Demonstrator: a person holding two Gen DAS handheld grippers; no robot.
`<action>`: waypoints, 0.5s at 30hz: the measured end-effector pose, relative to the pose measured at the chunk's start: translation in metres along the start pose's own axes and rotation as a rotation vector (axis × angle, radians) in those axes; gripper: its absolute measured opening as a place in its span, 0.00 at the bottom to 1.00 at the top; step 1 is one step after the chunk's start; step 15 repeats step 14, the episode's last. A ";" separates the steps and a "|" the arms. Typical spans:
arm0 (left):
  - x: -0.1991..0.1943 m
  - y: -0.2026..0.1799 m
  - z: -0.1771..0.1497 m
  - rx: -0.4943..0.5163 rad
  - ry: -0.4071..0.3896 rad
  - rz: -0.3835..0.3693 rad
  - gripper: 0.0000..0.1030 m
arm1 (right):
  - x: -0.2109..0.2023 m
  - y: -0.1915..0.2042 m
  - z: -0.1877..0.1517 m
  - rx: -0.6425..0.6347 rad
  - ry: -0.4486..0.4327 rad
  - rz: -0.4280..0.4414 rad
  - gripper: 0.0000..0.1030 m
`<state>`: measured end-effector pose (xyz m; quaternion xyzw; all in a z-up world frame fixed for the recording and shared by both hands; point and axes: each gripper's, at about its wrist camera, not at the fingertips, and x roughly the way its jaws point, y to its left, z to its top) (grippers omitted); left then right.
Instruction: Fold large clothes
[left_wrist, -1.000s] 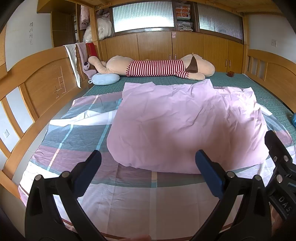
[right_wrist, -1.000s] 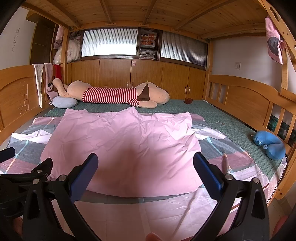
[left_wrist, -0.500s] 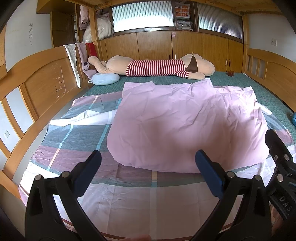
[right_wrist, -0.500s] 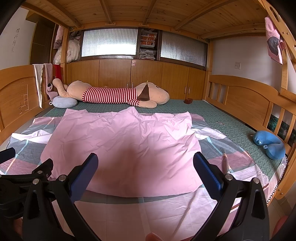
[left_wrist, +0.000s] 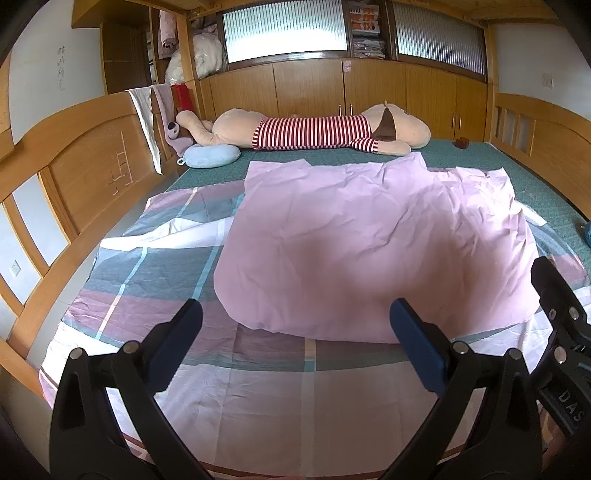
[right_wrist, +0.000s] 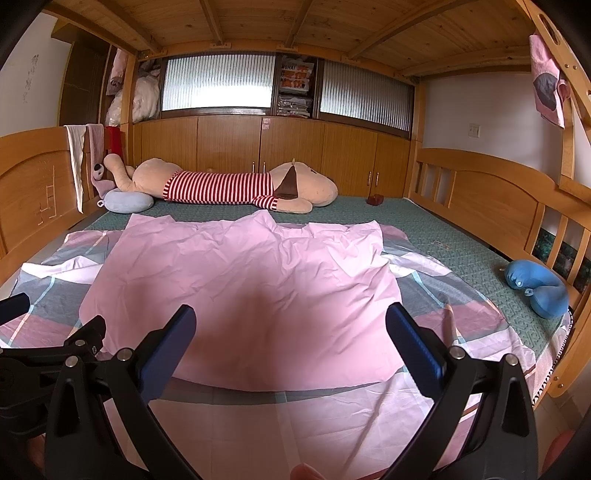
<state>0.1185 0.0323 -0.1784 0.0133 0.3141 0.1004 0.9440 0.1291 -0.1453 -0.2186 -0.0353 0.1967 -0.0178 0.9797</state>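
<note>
Bed (left_wrist: 480, 162) carries the pink cloth (left_wrist: 362, 243) spread flat before the plush dog (left_wrist: 314, 133); left gripper (left_wrist: 295, 330) and right gripper (right_wrist: 290, 332) hover short of its near edge, jaws wide and empty, so pinch both near corners evenly.

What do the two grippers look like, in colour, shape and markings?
Both the left gripper and the right gripper are black plastic clamps with silver rivets and flat blue pads on long fingers. White letters "DAS" mark the right one's side. No cables or sleeves show.
</note>
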 end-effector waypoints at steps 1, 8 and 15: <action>0.001 0.001 0.000 0.000 0.005 -0.004 0.98 | 0.000 0.000 0.000 0.000 0.000 0.001 0.99; 0.004 0.005 0.001 -0.013 0.025 -0.026 0.98 | 0.001 0.001 -0.001 -0.004 0.002 0.000 0.99; 0.007 0.008 0.000 -0.011 0.036 -0.026 0.98 | 0.003 0.002 -0.003 -0.011 0.002 0.001 0.99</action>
